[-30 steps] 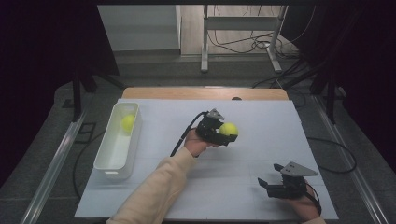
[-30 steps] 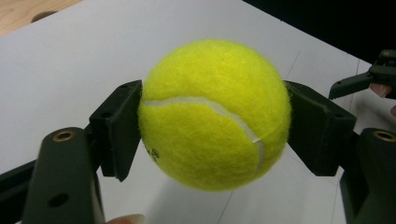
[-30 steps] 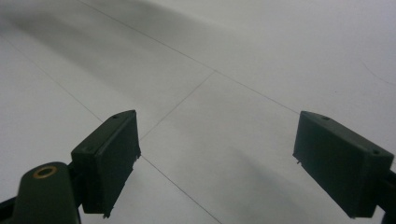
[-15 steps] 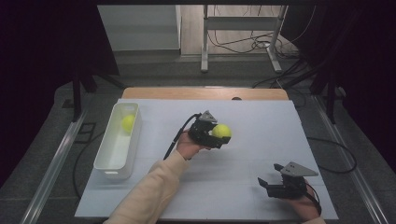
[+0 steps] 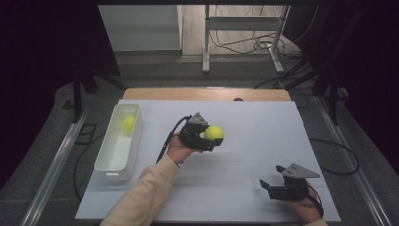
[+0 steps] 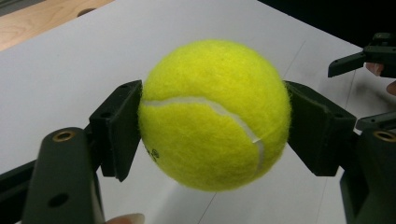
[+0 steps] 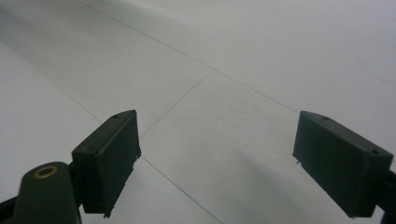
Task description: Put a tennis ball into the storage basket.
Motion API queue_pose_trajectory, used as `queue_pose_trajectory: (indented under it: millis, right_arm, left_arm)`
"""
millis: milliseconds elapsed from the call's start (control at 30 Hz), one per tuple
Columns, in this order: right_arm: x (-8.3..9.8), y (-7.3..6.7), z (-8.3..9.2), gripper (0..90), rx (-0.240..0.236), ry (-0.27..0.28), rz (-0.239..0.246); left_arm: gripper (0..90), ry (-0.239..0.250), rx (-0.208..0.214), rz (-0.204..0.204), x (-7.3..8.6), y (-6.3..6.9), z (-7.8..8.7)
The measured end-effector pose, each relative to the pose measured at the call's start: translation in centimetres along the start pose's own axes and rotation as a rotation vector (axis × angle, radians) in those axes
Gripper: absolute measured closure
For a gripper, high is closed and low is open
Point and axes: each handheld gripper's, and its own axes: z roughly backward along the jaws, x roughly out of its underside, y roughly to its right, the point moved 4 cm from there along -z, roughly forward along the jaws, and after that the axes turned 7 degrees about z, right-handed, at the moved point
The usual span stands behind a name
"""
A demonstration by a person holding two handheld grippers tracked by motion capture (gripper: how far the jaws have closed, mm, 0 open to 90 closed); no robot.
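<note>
Left gripper (image 5: 207, 139), clamped on fuzzy yellow tennis ball (image 5: 214, 133), is held level right of white plastic bin (image 5: 107, 165); right gripper (image 5: 270, 188), jaws spread empty, is rested far right.

Ball carried to the left

The left hand-held gripper (image 5: 207, 138), clamped on the tennis ball (image 5: 214, 133), has moved from the frame's middle a little toward the white bin (image 5: 117, 160) at left.
</note>
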Motion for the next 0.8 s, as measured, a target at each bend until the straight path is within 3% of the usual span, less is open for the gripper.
queue_pose_trajectory:
  millis: [800]
  right_arm:
    - [0.0,0.2,0.1,15.1,0.02,0.004,-0.004]
  left_arm:
    - [26.2,0.042,-0.052,0.029,1.4,-2.2,4.3]
